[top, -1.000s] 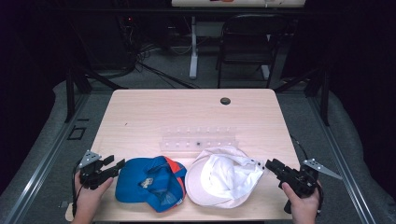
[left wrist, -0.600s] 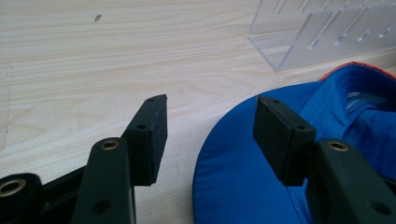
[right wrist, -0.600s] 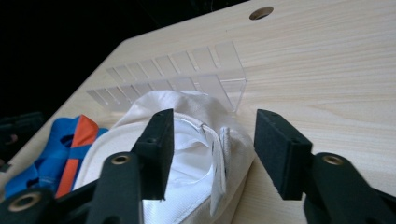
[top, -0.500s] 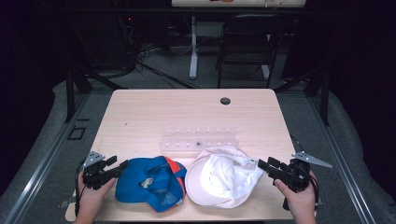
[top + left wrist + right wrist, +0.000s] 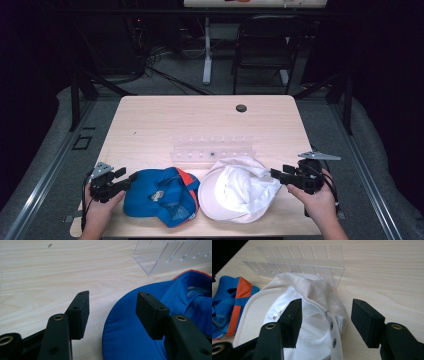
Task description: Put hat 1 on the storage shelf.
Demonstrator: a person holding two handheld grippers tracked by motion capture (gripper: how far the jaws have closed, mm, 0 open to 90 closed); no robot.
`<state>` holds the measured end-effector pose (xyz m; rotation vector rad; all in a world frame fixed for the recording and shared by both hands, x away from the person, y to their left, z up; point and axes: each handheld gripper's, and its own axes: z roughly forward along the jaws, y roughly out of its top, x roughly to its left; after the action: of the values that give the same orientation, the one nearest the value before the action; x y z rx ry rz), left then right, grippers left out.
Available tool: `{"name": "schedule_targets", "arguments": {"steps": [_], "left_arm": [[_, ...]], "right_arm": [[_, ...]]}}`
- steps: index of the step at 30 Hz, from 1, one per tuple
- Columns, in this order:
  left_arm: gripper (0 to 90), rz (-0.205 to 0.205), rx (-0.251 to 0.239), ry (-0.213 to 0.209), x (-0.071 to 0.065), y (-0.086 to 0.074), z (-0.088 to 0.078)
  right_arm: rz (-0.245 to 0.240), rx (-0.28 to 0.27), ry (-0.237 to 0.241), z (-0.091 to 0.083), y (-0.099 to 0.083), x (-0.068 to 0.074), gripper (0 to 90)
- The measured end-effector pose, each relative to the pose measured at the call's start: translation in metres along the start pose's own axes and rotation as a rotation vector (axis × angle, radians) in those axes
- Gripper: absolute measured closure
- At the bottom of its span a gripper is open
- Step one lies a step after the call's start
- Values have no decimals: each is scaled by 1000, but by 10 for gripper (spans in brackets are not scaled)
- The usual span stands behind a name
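Observation:
A blue cap with an orange panel point(image 5: 160, 197) lies upside down at the table's front left, beside a white cap point(image 5: 235, 192). My left gripper point(image 5: 127, 175) stands open at the blue cap's left. In the left gripper view the blue brim point(image 5: 130, 340) reaches between the jaws of the left gripper point(image 5: 112, 305), untouched by its pads. My right gripper point(image 5: 279, 171) hovers at the white cap's right edge. Its jaws have just been opening. In the right gripper view the right gripper point(image 5: 325, 315) is open, and the white cap's snap strap point(image 5: 333, 333) lies loose between and below the jaws.
A clear acrylic slotted rack point(image 5: 214, 149) stands just behind the caps, mid-table. A small dark hole point(image 5: 241, 108) marks the far part of the wooden table point(image 5: 165, 120). A folding chair point(image 5: 265, 50) and cables sit on the floor beyond.
My right gripper has lifted a little beside the white cap and its jaws have spread wide. The left gripper and the blue cap have stayed put.

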<state>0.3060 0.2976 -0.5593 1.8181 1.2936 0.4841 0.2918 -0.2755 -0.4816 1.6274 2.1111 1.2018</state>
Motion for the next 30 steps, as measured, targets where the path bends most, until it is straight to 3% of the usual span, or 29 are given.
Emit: {"name": "schedule_targets", "arguments": {"steps": [3, 21, 30], "left_arm": [[450, 1, 0, -2, 0, 0, 0], [450, 5, 3, 2, 2, 0, -1], [450, 7, 4, 1, 2, 0, 0]], "right_arm": [[0, 25, -11, 1, 5, 1, 423], [-11, 339, -85, 13, 31, 9, 442], [-8, 440, -104, 31, 32, 5, 446]]}}
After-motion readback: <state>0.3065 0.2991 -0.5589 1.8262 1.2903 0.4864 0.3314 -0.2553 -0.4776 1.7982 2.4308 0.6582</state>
